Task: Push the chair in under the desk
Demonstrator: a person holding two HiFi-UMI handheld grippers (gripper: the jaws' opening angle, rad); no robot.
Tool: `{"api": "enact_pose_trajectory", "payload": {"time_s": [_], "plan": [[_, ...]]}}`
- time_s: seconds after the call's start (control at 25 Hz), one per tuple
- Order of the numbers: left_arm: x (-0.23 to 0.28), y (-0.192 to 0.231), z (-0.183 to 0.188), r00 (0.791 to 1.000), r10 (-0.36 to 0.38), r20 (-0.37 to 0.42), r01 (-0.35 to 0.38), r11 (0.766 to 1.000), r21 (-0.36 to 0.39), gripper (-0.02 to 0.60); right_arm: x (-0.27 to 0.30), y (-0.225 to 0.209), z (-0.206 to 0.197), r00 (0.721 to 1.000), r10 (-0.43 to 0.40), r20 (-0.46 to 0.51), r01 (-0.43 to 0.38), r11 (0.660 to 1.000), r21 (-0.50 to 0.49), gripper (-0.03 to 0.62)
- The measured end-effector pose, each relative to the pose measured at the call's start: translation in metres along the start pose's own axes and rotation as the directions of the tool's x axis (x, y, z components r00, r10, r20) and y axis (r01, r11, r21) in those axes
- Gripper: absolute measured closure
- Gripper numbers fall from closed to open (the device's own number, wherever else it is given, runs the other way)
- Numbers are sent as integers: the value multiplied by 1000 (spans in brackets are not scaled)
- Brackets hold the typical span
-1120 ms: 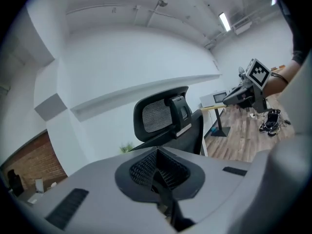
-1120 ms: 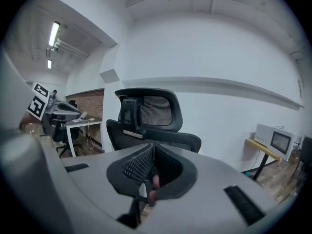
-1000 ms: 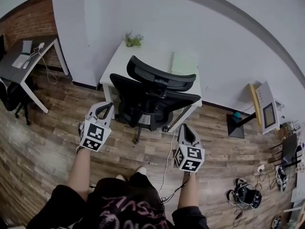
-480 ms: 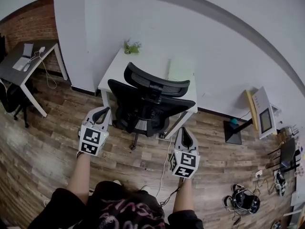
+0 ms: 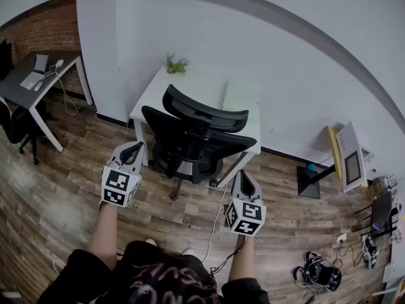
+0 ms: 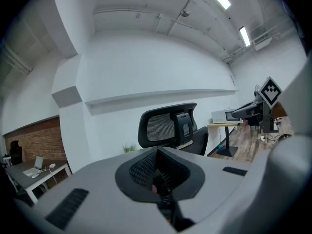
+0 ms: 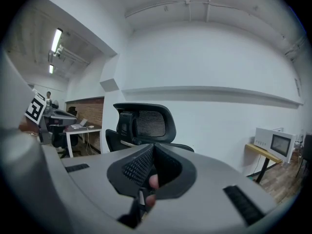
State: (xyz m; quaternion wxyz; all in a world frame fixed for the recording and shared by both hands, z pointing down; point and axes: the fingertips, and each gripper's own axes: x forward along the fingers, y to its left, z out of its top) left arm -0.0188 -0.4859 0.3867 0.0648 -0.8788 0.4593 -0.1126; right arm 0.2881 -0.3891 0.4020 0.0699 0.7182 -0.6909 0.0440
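The white desk (image 5: 190, 84) sits against the wall. The black chair (image 5: 196, 135) stands at its near edge, backrest towards the person. Short of the chair, not touching it, the left gripper (image 5: 134, 148) and right gripper (image 5: 242, 177) have their jaws pressed together, empty.

The left gripper (image 5: 135, 147) and right gripper (image 5: 243, 176) are pale grey, smooth rounded shells whose jaws are lined with black ribbed pads (image 6: 144, 167). Each carries a white marker cube (image 5: 119, 187) printed with black squares. Narrow black slots (image 6: 68, 208) mark the shells. The person wears a black top (image 5: 166, 280) with pinkish lettering and short black sleeves (image 5: 73, 265).
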Motion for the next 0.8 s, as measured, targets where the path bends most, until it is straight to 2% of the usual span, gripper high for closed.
{"api": "enact_pose_trajectory", "payload": {"time_s": [0.24,0.4,0.48,0.64,0.8], "plan": [[2,-4,5,1000,-11,-3,10,1000,-21,568,6,1,6,999,34,0,-34,999,0,569],[0,-3,11,999,-12,36,14,999,-53,568,7,6,8,998,70,5,-69,997,-15,569],[-1,-1,14,999,-4,43,6,999,-48,568,8,8,9,998,68,3,-68,997,-38,569],[-2,3,15,999,12,42,-10,999,-49,568,10,11,11,997,70,19,-69,997,-16,569],[-4,7,14,999,29,40,-28,999,-18,568,11,11,13,997,76,28,-76,997,-12,569]]}}
